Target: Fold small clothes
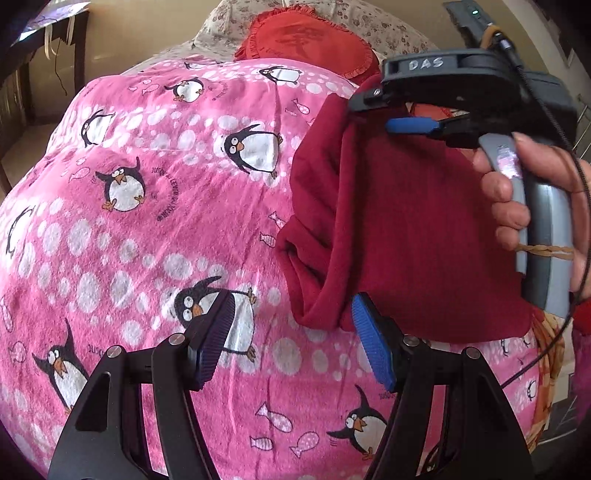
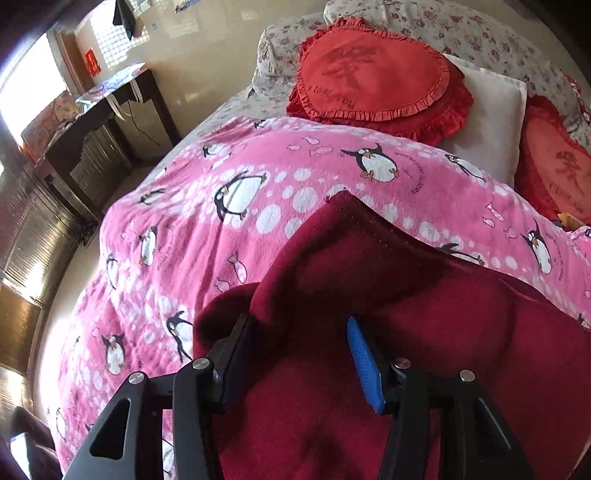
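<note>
— Now, item: maroon garment (image 2: 388,295)?
— On pink penguin blanket (image 1: 147,221); folded corner raised.
— Left gripper (image 1: 295,345)?
— Jaws apart, just beside garment.
— Right gripper (image 2: 299,360)?
— Jaws apart over garment.

I'm looking across a bed spread with a pink fleece blanket printed with penguins and white dots (image 2: 258,177), and at its head lie a red heart-shaped frilled cushion (image 2: 376,81), a white pillow (image 2: 491,122) and floral bedding (image 2: 461,26). On my left a dark wooden side table (image 2: 122,107) stands against a glossy cream wall (image 2: 207,48), with bright daylight from a window (image 2: 22,92).
</note>
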A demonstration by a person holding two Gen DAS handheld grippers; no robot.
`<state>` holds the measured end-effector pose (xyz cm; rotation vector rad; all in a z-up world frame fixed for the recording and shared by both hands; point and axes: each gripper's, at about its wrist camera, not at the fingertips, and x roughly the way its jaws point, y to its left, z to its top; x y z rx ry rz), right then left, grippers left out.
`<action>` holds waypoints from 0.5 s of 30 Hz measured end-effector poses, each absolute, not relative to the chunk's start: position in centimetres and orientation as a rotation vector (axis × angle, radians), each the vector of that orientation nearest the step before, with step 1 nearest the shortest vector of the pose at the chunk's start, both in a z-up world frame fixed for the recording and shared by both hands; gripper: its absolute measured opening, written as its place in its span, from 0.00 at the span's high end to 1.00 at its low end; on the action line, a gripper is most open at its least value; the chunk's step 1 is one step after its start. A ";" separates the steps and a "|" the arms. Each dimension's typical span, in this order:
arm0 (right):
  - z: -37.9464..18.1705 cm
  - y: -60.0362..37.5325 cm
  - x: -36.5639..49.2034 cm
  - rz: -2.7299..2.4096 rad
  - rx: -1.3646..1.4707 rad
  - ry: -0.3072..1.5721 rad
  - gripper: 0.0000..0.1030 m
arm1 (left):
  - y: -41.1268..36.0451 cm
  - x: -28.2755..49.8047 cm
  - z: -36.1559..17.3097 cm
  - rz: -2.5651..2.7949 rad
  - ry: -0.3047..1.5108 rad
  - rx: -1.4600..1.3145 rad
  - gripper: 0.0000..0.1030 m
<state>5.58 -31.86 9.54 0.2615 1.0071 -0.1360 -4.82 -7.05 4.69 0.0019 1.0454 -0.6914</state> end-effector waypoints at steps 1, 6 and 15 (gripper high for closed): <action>10.1 -32.0 5.2 -0.123 0.285 0.987 0.47 | -7.2 -4.7 4.5 -0.687 1.046 0.011 0.36; 12.0 -31.0 4.1 -0.072 0.278 0.954 0.38 | -7.8 -4.0 4.1 -0.677 1.051 0.020 0.36; 12.5 -26.3 4.7 -0.102 -0.023 0.960 0.38 | -8.3 -3.5 4.0 -0.683 1.052 0.033 0.36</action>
